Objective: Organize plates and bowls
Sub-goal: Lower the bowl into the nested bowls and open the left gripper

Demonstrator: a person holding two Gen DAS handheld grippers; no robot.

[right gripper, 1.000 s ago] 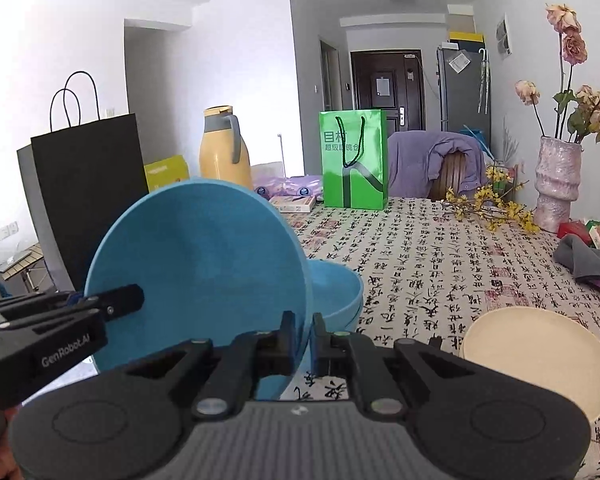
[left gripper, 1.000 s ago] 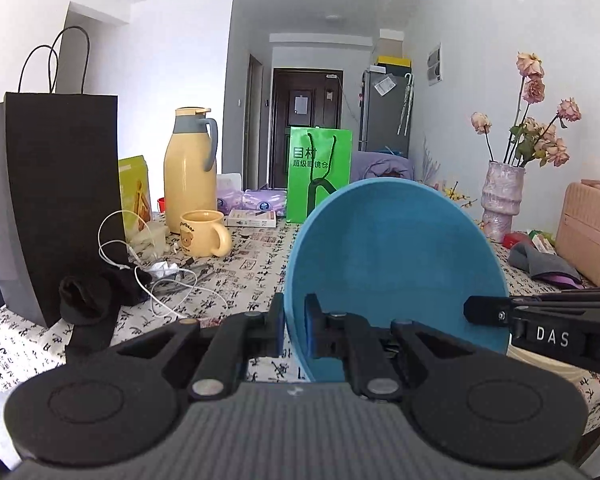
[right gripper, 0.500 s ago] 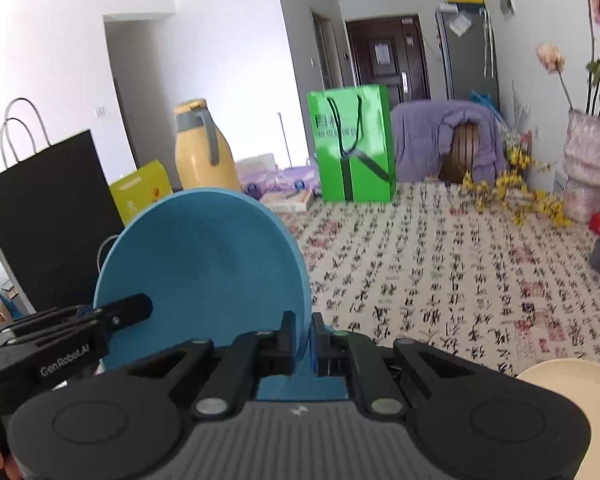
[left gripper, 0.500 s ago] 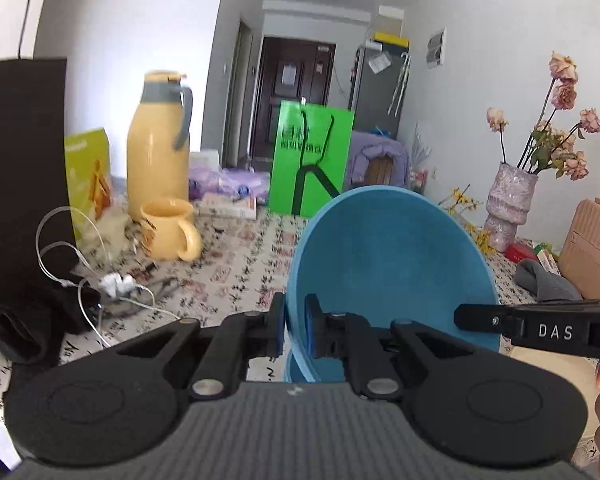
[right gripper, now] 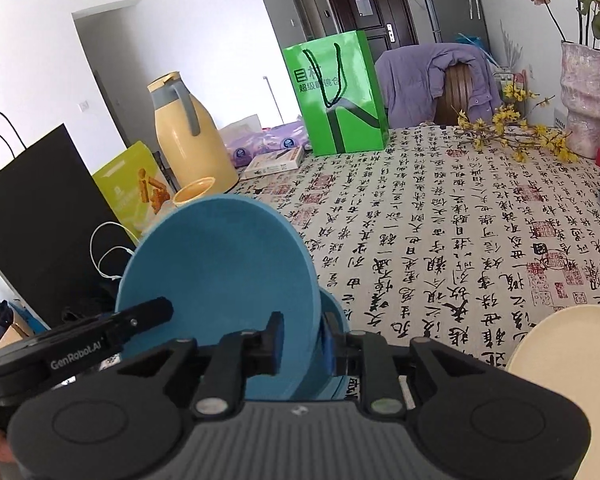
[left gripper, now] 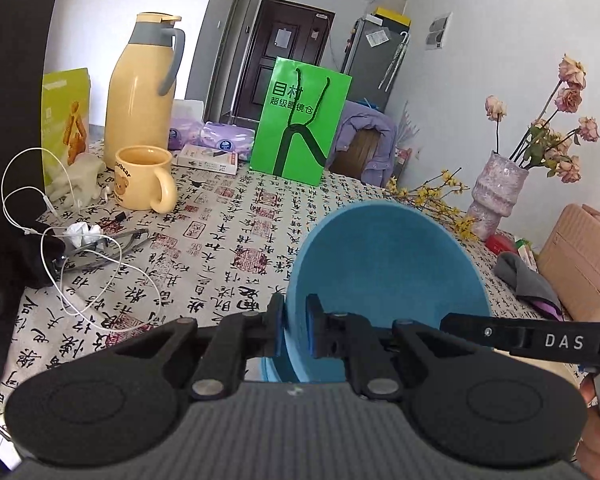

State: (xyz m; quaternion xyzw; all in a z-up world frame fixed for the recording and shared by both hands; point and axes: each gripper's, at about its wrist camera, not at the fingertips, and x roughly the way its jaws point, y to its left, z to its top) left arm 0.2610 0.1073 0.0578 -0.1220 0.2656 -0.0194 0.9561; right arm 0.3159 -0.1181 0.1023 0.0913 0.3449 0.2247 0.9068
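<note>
A blue bowl (left gripper: 384, 276) is held tilted on edge between both grippers. My left gripper (left gripper: 296, 330) is shut on its left rim. In the right wrist view the same blue bowl (right gripper: 220, 272) shows, and my right gripper (right gripper: 302, 344) has its fingers on either side of the right rim, a little apart. A second blue bowl (right gripper: 334, 320) sits on the table just behind the held one. A cream plate (right gripper: 560, 344) lies on the table at the lower right.
On the patterned tablecloth (left gripper: 236, 240) stand a yellow thermos (left gripper: 140, 88), a yellow mug (left gripper: 142, 178), a green paper bag (left gripper: 300, 120), a black bag (right gripper: 40, 216), earphone cables (left gripper: 80, 272) and a vase of flowers (left gripper: 500, 196). A beige case (left gripper: 580, 264) is at the right.
The bowl and both grippers have moved lower, toward the table and onto the second blue bowl. The right gripper's fingers have spread slightly around the rim.
</note>
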